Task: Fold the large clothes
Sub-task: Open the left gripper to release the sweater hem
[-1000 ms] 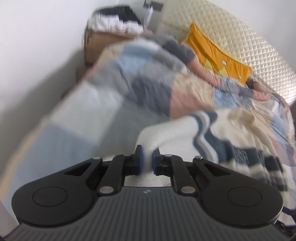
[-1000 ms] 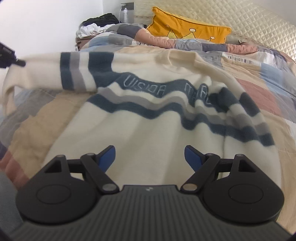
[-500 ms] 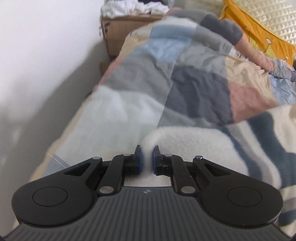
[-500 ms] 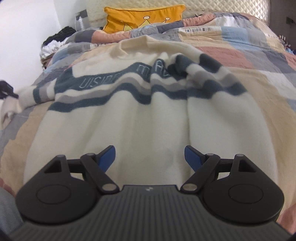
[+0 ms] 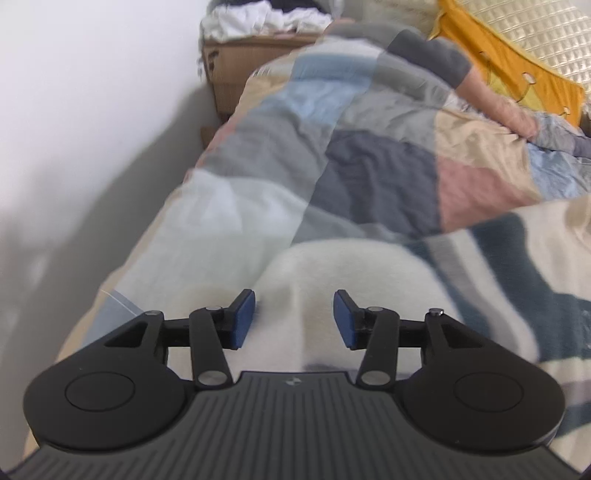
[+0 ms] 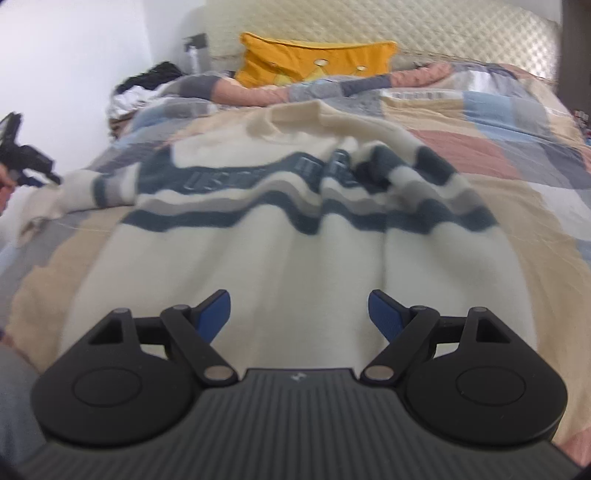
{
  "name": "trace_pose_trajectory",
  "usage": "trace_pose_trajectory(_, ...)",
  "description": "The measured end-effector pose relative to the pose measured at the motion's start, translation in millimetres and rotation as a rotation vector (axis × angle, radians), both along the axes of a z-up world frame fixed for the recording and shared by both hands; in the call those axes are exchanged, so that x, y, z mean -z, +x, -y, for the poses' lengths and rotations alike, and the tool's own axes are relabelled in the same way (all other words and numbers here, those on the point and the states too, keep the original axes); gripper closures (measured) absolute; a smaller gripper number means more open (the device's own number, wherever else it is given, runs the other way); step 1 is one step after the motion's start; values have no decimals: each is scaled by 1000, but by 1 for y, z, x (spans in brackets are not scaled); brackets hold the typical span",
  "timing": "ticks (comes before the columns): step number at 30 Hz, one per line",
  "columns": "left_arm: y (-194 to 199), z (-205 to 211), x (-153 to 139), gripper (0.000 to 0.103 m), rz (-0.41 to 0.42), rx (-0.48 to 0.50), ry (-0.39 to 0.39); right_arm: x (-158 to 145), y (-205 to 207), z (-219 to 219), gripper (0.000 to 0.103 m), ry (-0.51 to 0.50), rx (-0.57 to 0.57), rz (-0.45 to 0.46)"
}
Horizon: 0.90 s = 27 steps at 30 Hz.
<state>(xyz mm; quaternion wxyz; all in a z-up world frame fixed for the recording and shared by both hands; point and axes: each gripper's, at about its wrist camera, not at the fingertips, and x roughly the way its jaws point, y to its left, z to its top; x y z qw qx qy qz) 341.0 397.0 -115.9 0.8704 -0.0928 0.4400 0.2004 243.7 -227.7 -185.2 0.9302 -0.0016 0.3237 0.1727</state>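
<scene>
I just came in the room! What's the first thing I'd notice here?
The big cream sweater with dark blue stripes, spread flat across the patchwork quilt in the middle of the bed. Behind it, a bright orange pillow leans on the quilted headboard. Up close, the right tool hovers open over the sweater's bottom.

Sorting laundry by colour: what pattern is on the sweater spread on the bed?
Cream sweater with wavy navy and grey stripes; clearest in the right wrist view.

Left gripper (image 5: 294, 319) over a sweater (image 5: 369, 280) on a quilt (image 5: 332, 147).
The jaws are opening, with a cream fold of the sweater lying between the blue pads (image 5: 243, 319), untouched; a box (image 5: 236, 70) and a yellow pillow (image 5: 491, 48) lie at the far end.
</scene>
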Motion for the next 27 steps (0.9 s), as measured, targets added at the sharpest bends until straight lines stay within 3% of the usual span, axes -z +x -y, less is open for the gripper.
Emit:
trace_pose_trajectory(4, -17, 41, -35, 50, 37, 42, -6, -9, -15, -2, 20, 15, -30, 47)
trace_pose_trajectory(7, -27, 84, -58, 50, 53, 106, -64, -15, -24, 3, 20, 24, -29, 87)
trace_pose_trajectory(17, -55, 261, -121, 50, 170, 340, -122, -36, -34, 40, 20, 110, 64, 186)
trace_pose_trajectory(20, -67, 306, -125, 50, 207, 408, -136, -39, -38, 55, 20, 128, 106, 195)
trace_pose_trajectory(23, -76, 344, -119, 50, 245, 465, -86, -40, -37, 69, 20, 161, 147, 175)
trace_pose_trajectory(27, -85, 386, -94, 50, 259, 516, -67, -34, -34, 74, 20, 71, 233, 146)
